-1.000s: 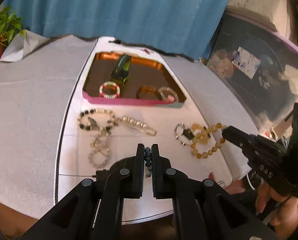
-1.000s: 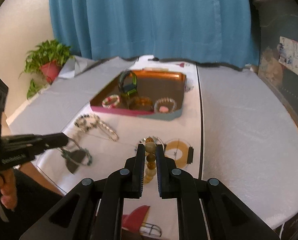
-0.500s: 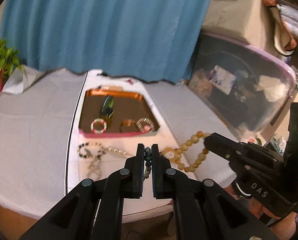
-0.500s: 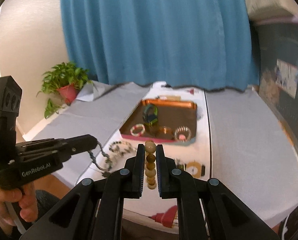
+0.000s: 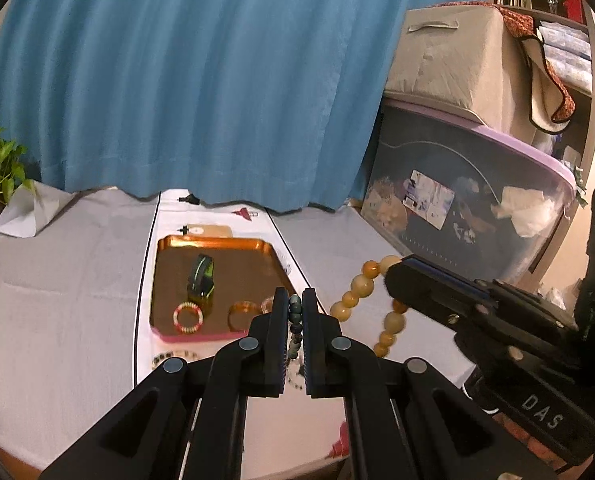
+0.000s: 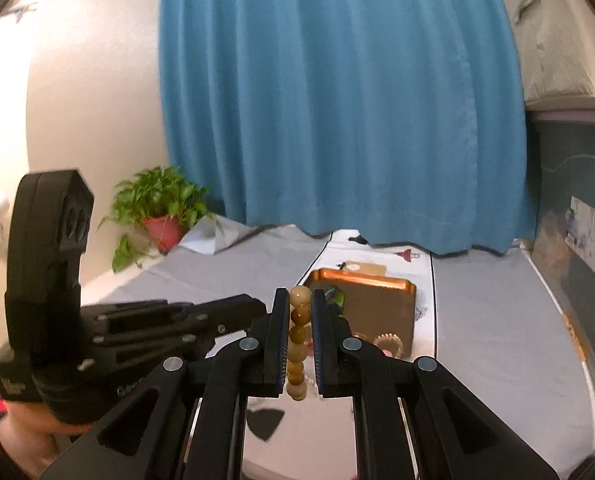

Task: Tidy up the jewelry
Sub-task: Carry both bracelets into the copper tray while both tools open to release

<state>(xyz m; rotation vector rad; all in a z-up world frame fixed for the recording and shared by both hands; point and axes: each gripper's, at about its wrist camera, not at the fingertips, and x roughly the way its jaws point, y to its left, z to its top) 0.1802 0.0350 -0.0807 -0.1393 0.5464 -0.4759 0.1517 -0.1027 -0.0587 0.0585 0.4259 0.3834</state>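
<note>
Above a table draped in grey cloth w/ a white runner [image 5: 217, 364] down the middle, two black hand-held grippers hang in the air, each carrying a bracelet.

Left gripper [image 5: 295, 312]: jaws nearly closed, pinching a strand of small dark green-grey beads [image 5: 295, 322] that runs along the gap between the pads; the rest dangles below. Thin strand, so the narrow pinch is what keeps it from slipping.

Right gripper [image 6: 300, 322]: jaws narrow, clamped on a bracelet of large round amber-yellow beads [image 6: 298, 344], lined up in a column between the pads. In the left wrist view this same bracelet [image 5: 353, 300] droops as a loose loop from the right gripper's tips [image 5: 397, 276], at the right of frame.

Both pieces are held clear of the table, prob. so they can travel over the other jewelry w/o snagging. Likely target: the shallow copper-orange rectangular tray [image 5: 257, 243] w/ a pink near edge, further along the runner. It already holds a green-and-black watch [image 5: 201, 280], a red-and-white beaded bangle [image 5: 187, 317] and an amber ring-shaped bangle [image 5: 241, 309]. More beaded pieces [image 5: 173, 358] lie on the runner just near of the tray.

Pose: both grippers point forward and slightly down toward the tray, side by side, left one's body [image 6: 49, 300] standing upright in the right wrist view. A bit of the person's hand [image 6: 29, 436] shows under it.
</note>
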